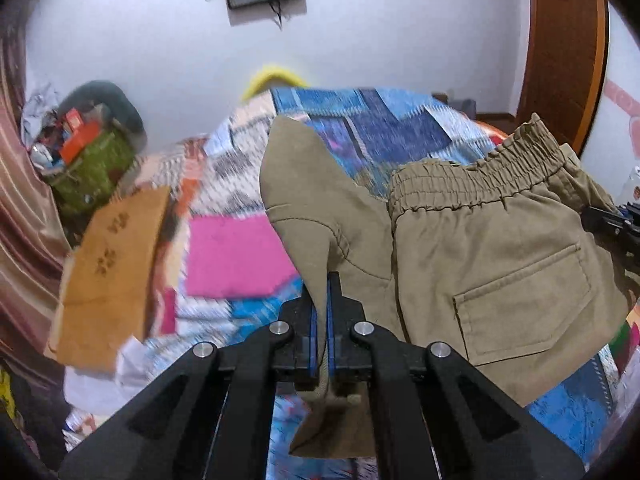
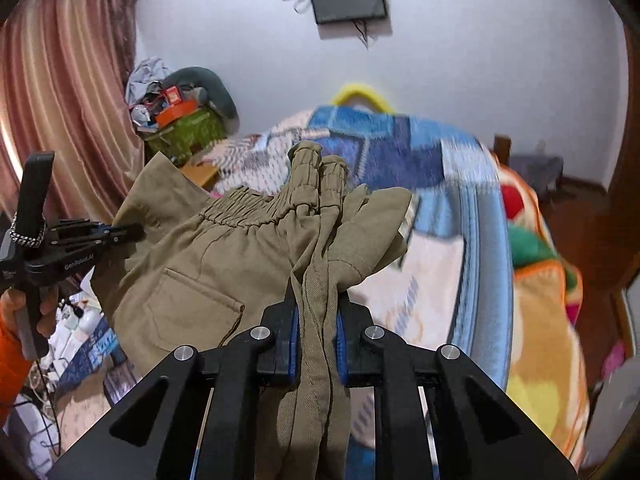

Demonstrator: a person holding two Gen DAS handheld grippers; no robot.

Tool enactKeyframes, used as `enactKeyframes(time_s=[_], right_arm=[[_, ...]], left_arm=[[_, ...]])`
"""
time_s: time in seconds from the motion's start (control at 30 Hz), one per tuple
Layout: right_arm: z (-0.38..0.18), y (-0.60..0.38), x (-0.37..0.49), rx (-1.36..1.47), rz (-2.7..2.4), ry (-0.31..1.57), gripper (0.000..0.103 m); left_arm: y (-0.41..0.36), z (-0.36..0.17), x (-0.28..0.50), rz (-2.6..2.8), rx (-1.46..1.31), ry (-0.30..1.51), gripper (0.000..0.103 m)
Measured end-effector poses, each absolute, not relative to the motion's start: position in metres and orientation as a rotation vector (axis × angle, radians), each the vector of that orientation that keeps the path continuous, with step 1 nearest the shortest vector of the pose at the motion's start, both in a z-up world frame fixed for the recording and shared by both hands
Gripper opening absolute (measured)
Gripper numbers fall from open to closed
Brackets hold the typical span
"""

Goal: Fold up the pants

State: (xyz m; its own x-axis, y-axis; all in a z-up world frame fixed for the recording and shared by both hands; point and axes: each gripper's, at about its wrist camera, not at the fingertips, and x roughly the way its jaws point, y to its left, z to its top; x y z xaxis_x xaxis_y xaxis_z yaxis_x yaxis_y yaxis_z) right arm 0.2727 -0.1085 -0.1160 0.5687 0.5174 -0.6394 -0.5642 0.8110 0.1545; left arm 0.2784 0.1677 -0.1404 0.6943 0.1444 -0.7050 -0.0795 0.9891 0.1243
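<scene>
Pants (image 1: 500,264), khaki, are held off the bed (image 1: 236,256) btwn both tools, waistband end up, back pocket facing the left cam. Left tool (image 1: 320,320) is clenched on a thin fold of fabric near one side of the waist; cloth passes right thru the blue pads. Right tool (image 2: 318,320) is clenched on a thicker bunch, several layers incl. gathered elastic waistband (image 2: 256,208). Left tool also shows at left edge of right view (image 2: 120,232), nipping the garment's edge. Handling, as judged: light woven cotton-type cloth, soft and limp, no stiffness (sags btwn grips), not fragile, not slippery in rubber pads. Elastic band is the bulkiest and firmest part, so best hold pts are the waist corners and leg hems. Bed beneath carries a patterned blanket (image 2: 400,148) w/ clutter, e.g. brown paper bag (image 1: 116,268), which may snag a lay-down. Legs' lower ends are out of sight.
</scene>
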Motion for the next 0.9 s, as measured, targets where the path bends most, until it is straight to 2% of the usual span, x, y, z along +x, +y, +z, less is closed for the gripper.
enactKeyframes(time_s=[0.23,0.43,0.63,0.9], right_arm=[[-0.102,-0.063,0.307,-0.093,0.679,0.668,0.012],[-0.104,-0.006,0.344,-0.133,0.725,0.640,0.012],[-0.128,0.046,0.382,-0.141,0.742,0.647,0.012],[-0.189,0.093,0.415,-0.173,0.750,0.732,0.012]], left_arm=[[0.220,-0.117,0.310,0.208,0.081,0.732,0.004],[0.280,-0.126,0.348,0.283,0.013,0.714,0.004],[0.329,-0.166,0.394,0.347,-0.013,0.751,0.004],[0.370,-0.250,0.456,0.428,0.044,0.893,0.006]])
